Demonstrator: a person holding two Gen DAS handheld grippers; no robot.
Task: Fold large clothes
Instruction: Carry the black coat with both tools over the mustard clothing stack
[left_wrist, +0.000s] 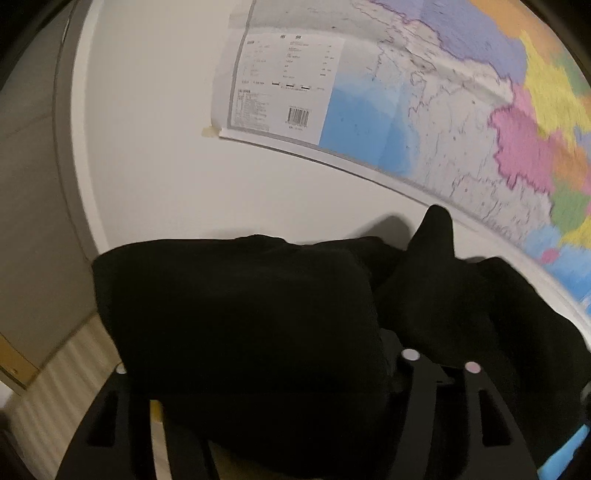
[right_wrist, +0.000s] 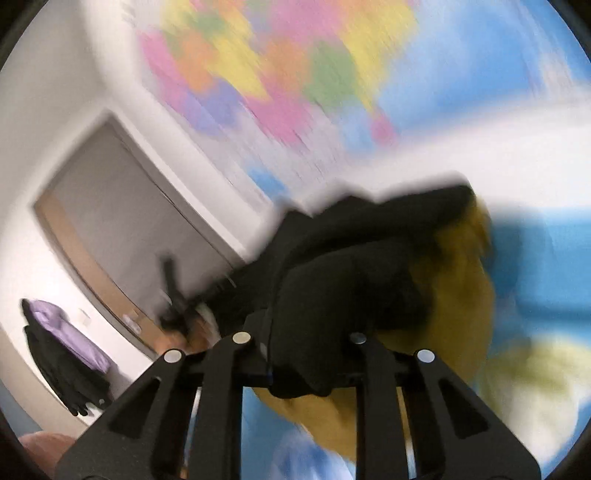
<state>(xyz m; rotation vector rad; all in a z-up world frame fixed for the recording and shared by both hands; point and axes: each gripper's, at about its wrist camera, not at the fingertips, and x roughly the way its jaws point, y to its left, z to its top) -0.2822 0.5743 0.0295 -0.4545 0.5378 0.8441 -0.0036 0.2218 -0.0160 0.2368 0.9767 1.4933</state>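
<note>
A large black garment (left_wrist: 240, 295) bulges up in a thick bundle and fills the lower half of the left wrist view. It lies over and between the fingers of my left gripper (left_wrist: 258, 350), whose jaws stand wide; the cloth hides the fingertips, so the grip is unclear. In the blurred right wrist view, a fold of the same black garment (right_wrist: 351, 266) hangs down through the narrow gap of my right gripper (right_wrist: 299, 332), which is shut on it. A mustard-yellow cloth (right_wrist: 461, 295) sits right behind the black one.
A coloured wall map (left_wrist: 443, 110) hangs close behind the garment on a white wall and also appears as the map (right_wrist: 295, 74). A grey door (right_wrist: 122, 221) and hanging purple and black clothes (right_wrist: 66, 347) are at left. A hand (right_wrist: 44, 450) shows at the bottom left.
</note>
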